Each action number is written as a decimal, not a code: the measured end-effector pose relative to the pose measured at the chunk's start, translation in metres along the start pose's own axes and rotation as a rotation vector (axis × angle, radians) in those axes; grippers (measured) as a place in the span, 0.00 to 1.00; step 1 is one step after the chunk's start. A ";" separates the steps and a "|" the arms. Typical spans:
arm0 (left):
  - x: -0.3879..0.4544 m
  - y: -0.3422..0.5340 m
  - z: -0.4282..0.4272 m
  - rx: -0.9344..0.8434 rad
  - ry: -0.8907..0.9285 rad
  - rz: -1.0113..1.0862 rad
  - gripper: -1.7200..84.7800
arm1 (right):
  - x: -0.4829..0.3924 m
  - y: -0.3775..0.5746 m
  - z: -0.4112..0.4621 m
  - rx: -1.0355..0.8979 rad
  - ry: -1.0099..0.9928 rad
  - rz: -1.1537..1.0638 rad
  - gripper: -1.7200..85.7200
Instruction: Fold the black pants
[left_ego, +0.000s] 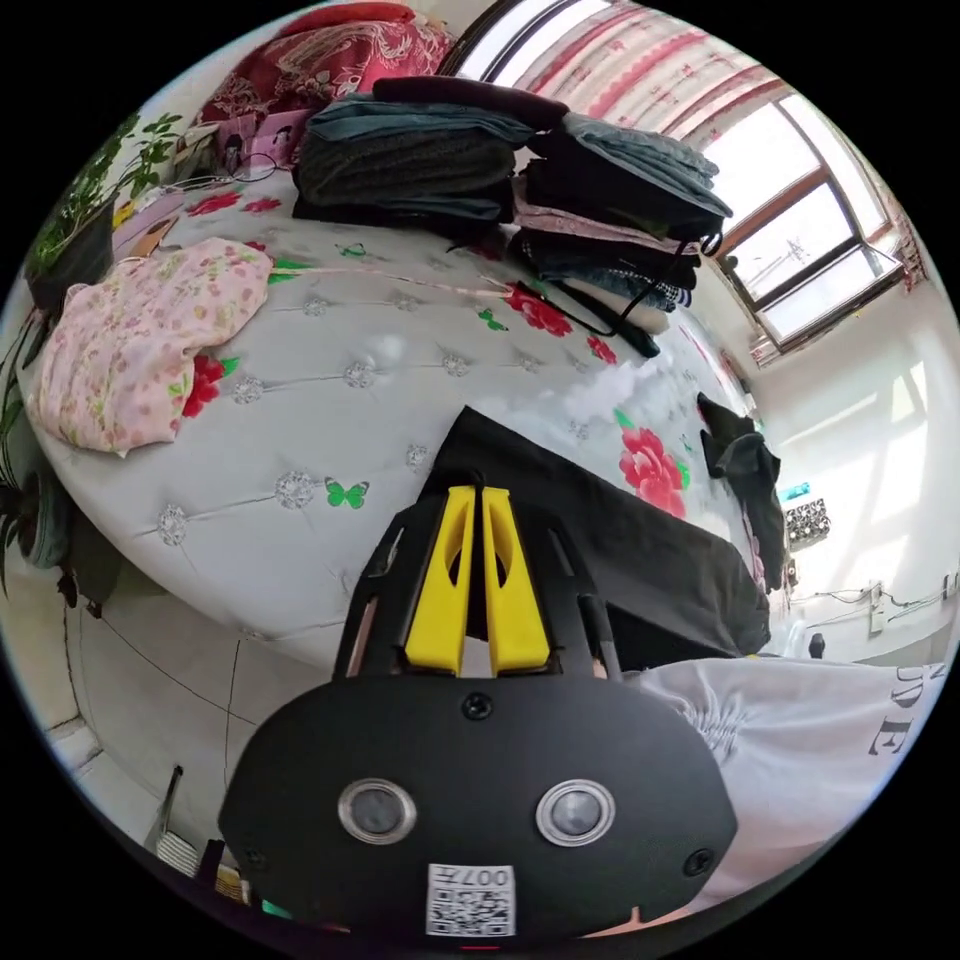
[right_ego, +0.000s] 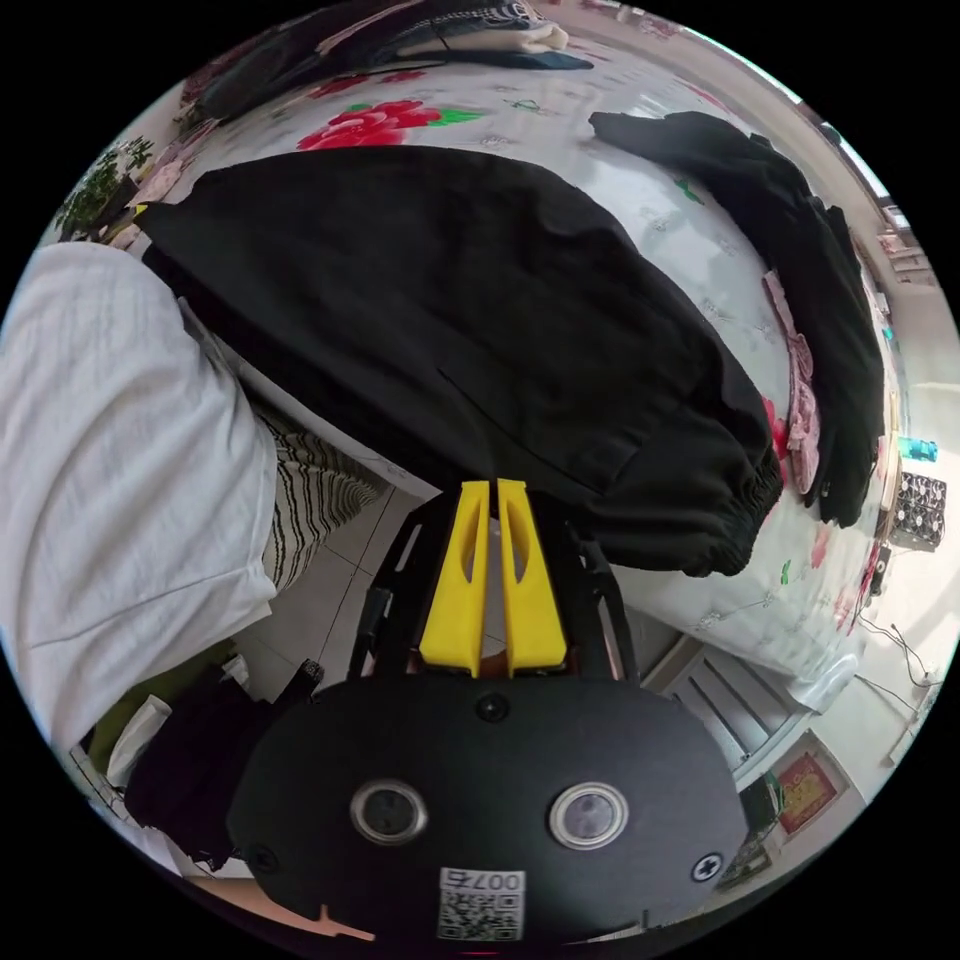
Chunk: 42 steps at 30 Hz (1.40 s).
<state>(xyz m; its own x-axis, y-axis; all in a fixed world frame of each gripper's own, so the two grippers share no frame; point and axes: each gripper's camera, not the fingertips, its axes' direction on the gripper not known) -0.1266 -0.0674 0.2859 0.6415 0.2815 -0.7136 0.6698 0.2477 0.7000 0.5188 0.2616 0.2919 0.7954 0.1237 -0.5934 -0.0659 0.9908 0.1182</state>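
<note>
Two grippers: both are showing yellow jaws drawn together, tips nearly touching.
Left gripper (left_ego: 477, 492): its closed jaws are pointing toward 12 o'clock, their tips meeting the near edge of the black fabric pants (left_ego: 640, 560); whether cloth is pinched between them, I cannot tell.
Right gripper (right_ego: 488, 485): its jaws are sitting closed at the hanging edge of the pants (right_ego: 470, 300); any hold on the cloth cannot be told.
Black pants: they are lying flat on the grey quilted bedspread with red flowers (left_ego: 350, 350), spreading toward 3 o'clock in the left gripper view, the gathered elastic cuff (right_ego: 735, 510) drooping over the bed edge.
Person: a white shirt (right_ego: 120, 450) is filling the 9 o'clock side of the right gripper view.
Stacked folded clothes (left_ego: 500, 180): sitting at 12 o'clock on the bed.
Pink floral cloth (left_ego: 140, 340): lying at 10 o'clock.
Second dark garment (right_ego: 800, 280): lying crumpled at 2 o'clock, apart from the pants.
</note>
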 end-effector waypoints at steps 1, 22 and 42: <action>-0.006 0.000 0.006 -0.029 -0.005 -0.017 0.01 | 0.004 0.003 0.005 0.005 -0.045 0.017 0.03; -0.043 0.018 -0.008 -0.151 -0.087 -0.061 0.07 | 0.243 0.195 0.001 0.525 -0.289 1.138 0.16; -0.124 0.055 -0.006 -0.059 0.162 -0.390 0.14 | 0.218 0.192 0.011 0.804 -0.512 1.163 0.11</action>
<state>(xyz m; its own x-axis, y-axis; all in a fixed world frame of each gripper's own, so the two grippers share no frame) -0.1718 -0.0831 0.4127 0.2743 0.2971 -0.9146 0.8252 0.4156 0.3825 0.6863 0.4779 0.1939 0.6629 0.5979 0.4506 -0.5871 0.0416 0.8085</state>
